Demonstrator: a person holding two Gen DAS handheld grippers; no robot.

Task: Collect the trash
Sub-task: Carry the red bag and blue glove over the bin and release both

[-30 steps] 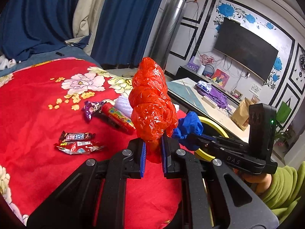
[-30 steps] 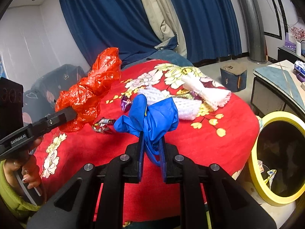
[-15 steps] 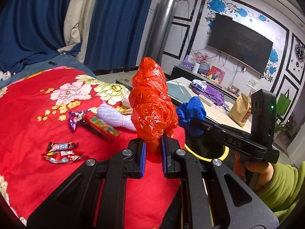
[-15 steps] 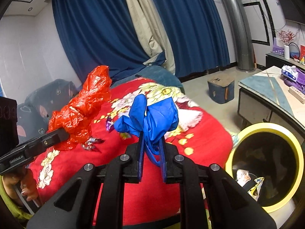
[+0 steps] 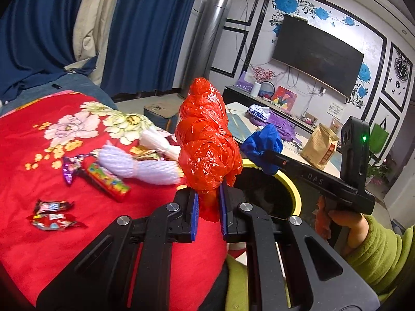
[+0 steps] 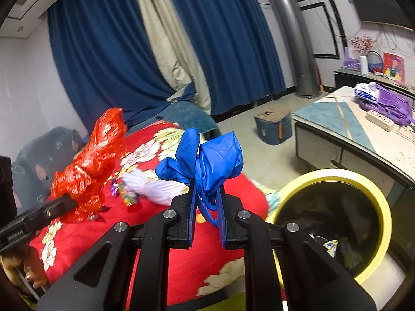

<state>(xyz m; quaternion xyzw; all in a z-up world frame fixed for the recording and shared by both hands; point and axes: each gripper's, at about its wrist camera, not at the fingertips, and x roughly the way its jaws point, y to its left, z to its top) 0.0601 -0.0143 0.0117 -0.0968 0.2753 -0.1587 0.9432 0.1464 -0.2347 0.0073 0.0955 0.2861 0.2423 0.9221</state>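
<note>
A red bag (image 5: pixel 207 145) is pinched by the left gripper (image 5: pixel 208 208), a blue glove (image 6: pixel 207 160) by the right gripper (image 6: pixel 206 215), both held high for the bin (image 6: pixel 373 181) at 3 o'clock.

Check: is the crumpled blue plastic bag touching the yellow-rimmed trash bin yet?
Apart. The right wrist view shows the crumpled blue plastic bag clamped in the right tongs, with floor visible between it and the yellow-rimmed trash bin.

blue bag (image 6: pixel 207 160) in jaws, yellow-rimmed bin (image 6: pixel 373 191) beside
</note>
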